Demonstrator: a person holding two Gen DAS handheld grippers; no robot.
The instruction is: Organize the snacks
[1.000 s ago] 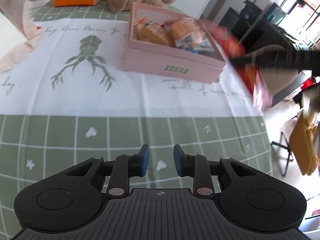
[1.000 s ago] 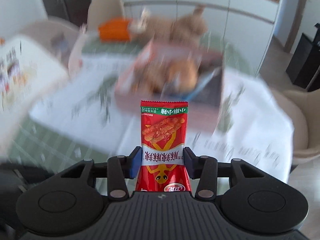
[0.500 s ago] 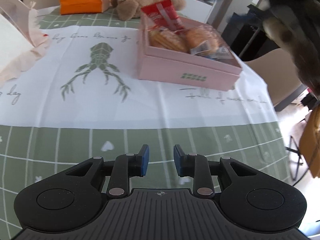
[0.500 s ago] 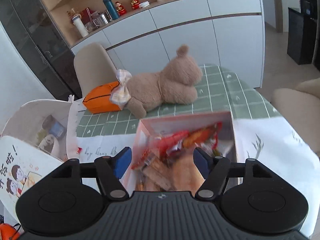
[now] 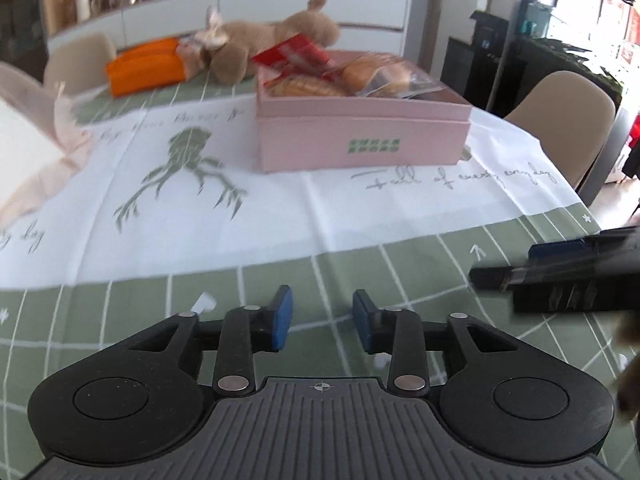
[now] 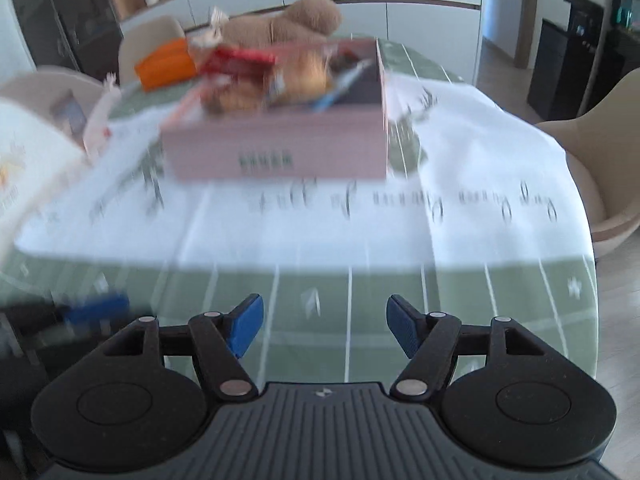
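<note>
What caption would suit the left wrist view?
Empty hand-held gripper, jaws opening, above green checked tablecloth, facing pink cardboard box of packaged snacks.

Matt pink cardboard box [image 5: 362, 136], glossy wrappers [image 5: 296, 56]

Bright daylight comes from the windows [image 5: 592, 4] at the far right, blown out to glare. Fisheye bending curves the room's edges. The right wrist view is heavily motion-smeared across the pink box [image 6: 280, 148]; the left wrist view is sharper, softly blurred far off
</note>
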